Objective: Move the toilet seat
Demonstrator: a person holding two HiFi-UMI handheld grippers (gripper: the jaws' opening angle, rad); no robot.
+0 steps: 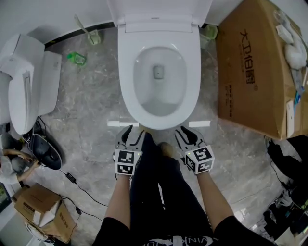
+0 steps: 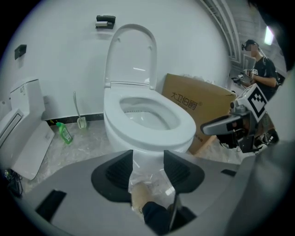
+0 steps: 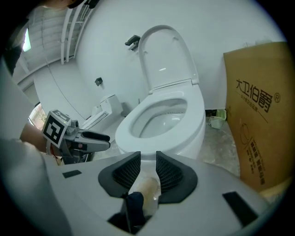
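A white toilet stands in front of me with its lid (image 1: pixel 159 10) raised against the wall and its seat (image 1: pixel 129 72) lying flat on the bowl. The same seat (image 2: pixel 184 126) fills the middle of the left gripper view, and the seat (image 3: pixel 196 115) also shows in the right gripper view. My left gripper (image 1: pixel 131 133) hangs low before the bowl's front, its jaws apart with nothing between them. My right gripper (image 1: pixel 186 134) is beside it at the same height, jaws a little apart and empty. Neither touches the toilet. My legs stand between the two.
A large cardboard box (image 1: pixel 250 72) stands close on the toilet's right. A second white toilet unit (image 1: pixel 24 86) lies at the left. A green bottle (image 1: pixel 77 58) and a toilet brush (image 1: pixel 91 33) sit by the back wall. Cables (image 1: pixel 72 178) and a small box (image 1: pixel 43 211) lie on the floor at lower left.
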